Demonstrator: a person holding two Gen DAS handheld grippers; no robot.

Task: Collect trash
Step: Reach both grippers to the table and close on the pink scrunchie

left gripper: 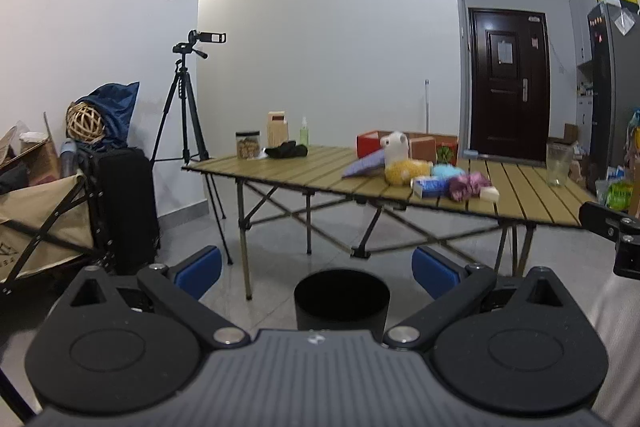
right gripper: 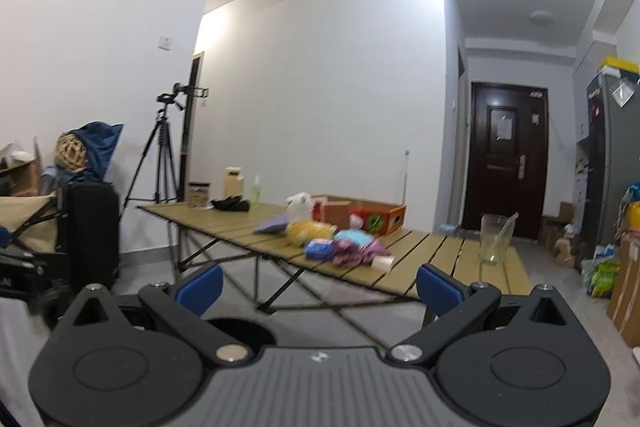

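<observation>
Trash (left gripper: 436, 179) litters the table (left gripper: 304, 171) beyond both grippers' spread, empty fingers (left gripper: 200, 269), held level.

Each gripper, left (left gripper: 316, 273) and right (right gripper: 318, 287), is black plastic with two fingers (left gripper: 199, 271) tipped in blue pads (right gripper: 438, 289). Angled black link arms run back to silver pivot screws, flanked by round black housings with raised discs. A grey ribbed plate with a small logo sits between them.
</observation>
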